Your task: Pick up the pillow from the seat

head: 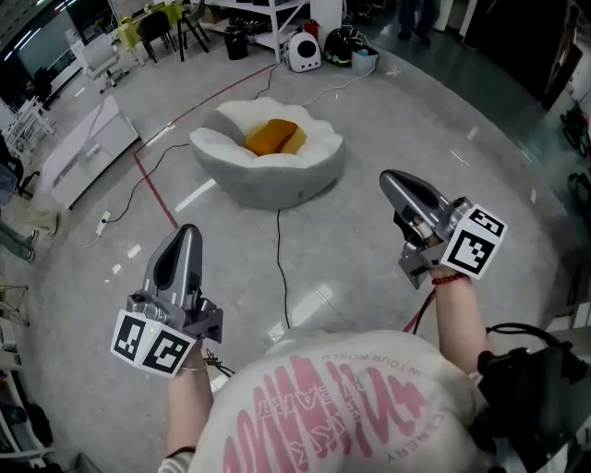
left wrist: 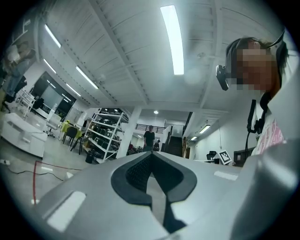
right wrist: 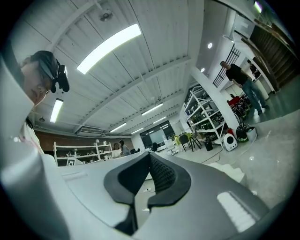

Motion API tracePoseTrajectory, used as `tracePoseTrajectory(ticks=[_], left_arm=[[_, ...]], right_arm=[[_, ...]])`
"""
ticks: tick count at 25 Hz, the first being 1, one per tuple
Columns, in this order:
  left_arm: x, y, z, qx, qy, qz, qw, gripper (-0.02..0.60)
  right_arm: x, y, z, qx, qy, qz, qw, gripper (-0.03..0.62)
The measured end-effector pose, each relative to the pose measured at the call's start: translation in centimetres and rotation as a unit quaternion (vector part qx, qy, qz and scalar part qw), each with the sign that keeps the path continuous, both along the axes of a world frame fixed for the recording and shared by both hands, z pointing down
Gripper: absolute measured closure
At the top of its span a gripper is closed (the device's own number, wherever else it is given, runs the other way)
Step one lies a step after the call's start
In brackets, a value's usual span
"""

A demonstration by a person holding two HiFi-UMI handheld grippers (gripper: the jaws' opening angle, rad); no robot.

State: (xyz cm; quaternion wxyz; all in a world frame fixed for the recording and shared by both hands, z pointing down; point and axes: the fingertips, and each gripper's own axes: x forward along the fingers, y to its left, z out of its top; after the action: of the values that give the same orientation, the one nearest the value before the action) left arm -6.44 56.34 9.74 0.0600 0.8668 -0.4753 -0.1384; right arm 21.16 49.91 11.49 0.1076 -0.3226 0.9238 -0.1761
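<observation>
Orange pillow (head: 274, 137) lying in the hollow of the white round seat (head: 305, 175), left gripper (head: 187, 233) and right gripper (head: 395, 179) both well short of the seat, jaws closed together, nothing between them

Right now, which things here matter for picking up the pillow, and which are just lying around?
For the job: pillow, seat, left gripper, right gripper, both shut and empty.
Lying about: black cable, power strip, white appliance, chairs.
</observation>
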Motion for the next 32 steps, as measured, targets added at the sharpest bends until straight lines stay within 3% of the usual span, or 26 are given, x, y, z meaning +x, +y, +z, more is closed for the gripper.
tracePoseTrajectory(ticks=[8,15,24,29,32], left_arm=[[0.6,-6.0,0.7,-0.017,-0.003,0.007,0.9998,0.566],[0.1,-14.4,2.4,-0.029,0.007,0.019,0.9994,0.566],[-4.8,-27.0,1.4,-0.043,-0.011,0.02,0.9988,0.566],[-8.4,-35.3,0.9,-0.028,-0.022,0.019,0.9992,0.566],[-8.8,-37.7,1.3,-0.02,-0.024,0.025,0.9992,0.566]], right_arm=[[0.3,-5.5,1.6,-0.027,-0.008,0.004,1.0,0.589],[-1.5,-13.0,3.2,-0.041,-0.001,-0.002,0.999,0.589],[-7.1,-25.8,1.4,-0.039,0.002,-0.009,0.999,0.589],[-10.4,-33.9,1.5,-0.035,0.0,-0.001,0.999,0.589],[-11.0,-36.1,2.1,-0.036,-0.002,0.005,0.999,0.589]])
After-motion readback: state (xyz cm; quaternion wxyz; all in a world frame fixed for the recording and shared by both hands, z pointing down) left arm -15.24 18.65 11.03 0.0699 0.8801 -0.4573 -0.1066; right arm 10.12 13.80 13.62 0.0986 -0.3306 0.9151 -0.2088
